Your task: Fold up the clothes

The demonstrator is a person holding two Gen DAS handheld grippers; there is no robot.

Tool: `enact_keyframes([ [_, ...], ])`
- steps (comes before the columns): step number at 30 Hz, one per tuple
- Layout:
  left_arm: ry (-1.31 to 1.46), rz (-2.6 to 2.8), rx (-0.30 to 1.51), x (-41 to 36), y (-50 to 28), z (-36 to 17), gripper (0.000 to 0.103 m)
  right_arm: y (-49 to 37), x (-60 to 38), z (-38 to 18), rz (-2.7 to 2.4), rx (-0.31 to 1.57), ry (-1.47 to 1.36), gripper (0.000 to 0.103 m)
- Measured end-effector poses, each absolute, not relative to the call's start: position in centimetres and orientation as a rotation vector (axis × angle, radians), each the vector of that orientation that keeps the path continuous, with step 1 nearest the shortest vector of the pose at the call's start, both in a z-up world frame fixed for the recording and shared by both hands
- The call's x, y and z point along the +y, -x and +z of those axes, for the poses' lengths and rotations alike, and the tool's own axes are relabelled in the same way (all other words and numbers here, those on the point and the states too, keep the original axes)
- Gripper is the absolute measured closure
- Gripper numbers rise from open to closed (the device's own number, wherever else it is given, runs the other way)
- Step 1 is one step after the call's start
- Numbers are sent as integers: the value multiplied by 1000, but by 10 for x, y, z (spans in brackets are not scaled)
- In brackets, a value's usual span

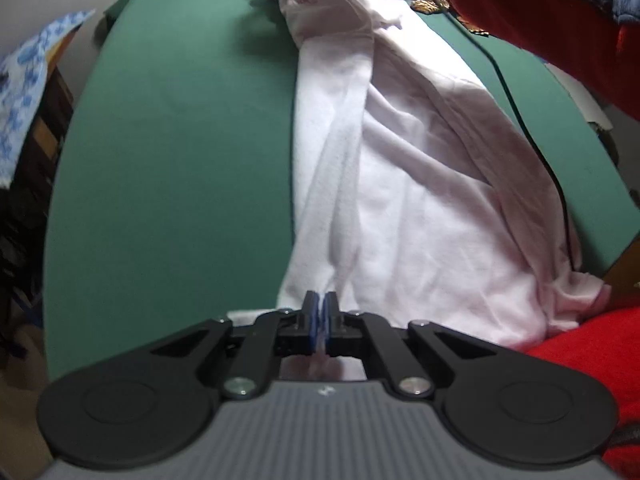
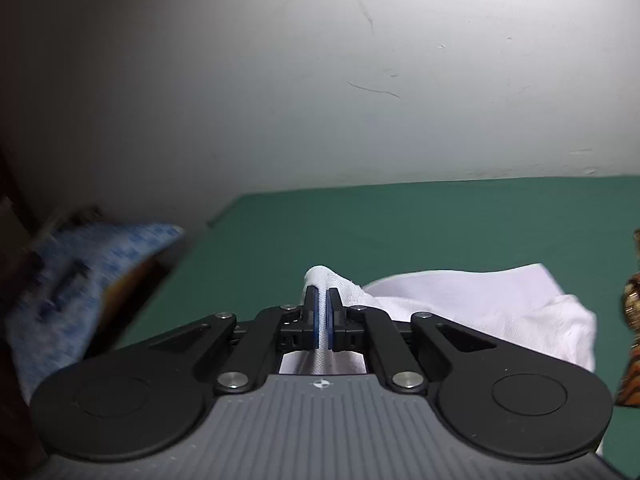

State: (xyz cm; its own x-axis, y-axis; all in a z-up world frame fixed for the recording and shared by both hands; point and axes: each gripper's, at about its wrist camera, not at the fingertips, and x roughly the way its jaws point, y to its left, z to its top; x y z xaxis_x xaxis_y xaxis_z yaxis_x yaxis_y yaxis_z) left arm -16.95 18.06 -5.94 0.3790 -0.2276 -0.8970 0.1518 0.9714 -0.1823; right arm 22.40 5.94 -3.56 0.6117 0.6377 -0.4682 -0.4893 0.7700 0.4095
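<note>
A white garment lies stretched in long wrinkles across the green table. My left gripper is shut on its near edge, with cloth pinched between the blue pads. In the right wrist view my right gripper is shut on another part of the white garment; a bunched tip of cloth sticks up past the fingertips. The rest of that cloth trails to the right over the green table. The far end of the garment in the left wrist view is lifted near a person's red sleeve.
A thin black cable runs along the table's right side. A blue patterned cloth hangs off to the left, also seen as a blurred blue patterned cloth. A white wall stands behind the table. A brown patterned object sits at far right.
</note>
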Motion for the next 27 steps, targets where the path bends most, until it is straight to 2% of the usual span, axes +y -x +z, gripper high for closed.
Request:
enact_keyframes([
  [2, 69, -246, 1160, 177, 174, -60, 103, -225, 62, -34, 709, 651, -268, 100],
  [5, 58, -259, 1172, 177, 171, -60, 103, -234, 82, -49, 526, 713, -34, 96],
  [8, 39, -267, 1165, 181, 172, -53, 103, -224, 66, -52, 440, 649, 51, 86],
  [10, 43, -264, 1145, 186, 175, -44, 103, -205, 38, -39, 468, 601, -58, 70],
  [14, 31, -225, 1095, 196, 182, -26, 100, -140, -3, -25, 689, 738, -168, 67],
  [16, 2, -196, 1081, 199, 187, -22, 98, -105, -13, -36, 734, 821, -171, 67],
  [19, -53, -163, 1098, 201, 189, -25, 86, -53, -27, -56, 788, 945, -176, 67],
  [20, -68, -158, 1098, 201, 188, -27, 85, -44, -26, -60, 783, 956, -180, 66],
  [23, -71, -147, 1083, 208, 184, -31, 70, -27, -15, -70, 782, 975, -203, 64],
  [24, -61, -139, 1086, 212, 181, -34, 68, -21, -11, -69, 824, 1002, -220, 66],
  [27, -31, -70, 1112, 222, 181, -40, 70, -1, 2, -66, 975, 1080, -257, 69],
])
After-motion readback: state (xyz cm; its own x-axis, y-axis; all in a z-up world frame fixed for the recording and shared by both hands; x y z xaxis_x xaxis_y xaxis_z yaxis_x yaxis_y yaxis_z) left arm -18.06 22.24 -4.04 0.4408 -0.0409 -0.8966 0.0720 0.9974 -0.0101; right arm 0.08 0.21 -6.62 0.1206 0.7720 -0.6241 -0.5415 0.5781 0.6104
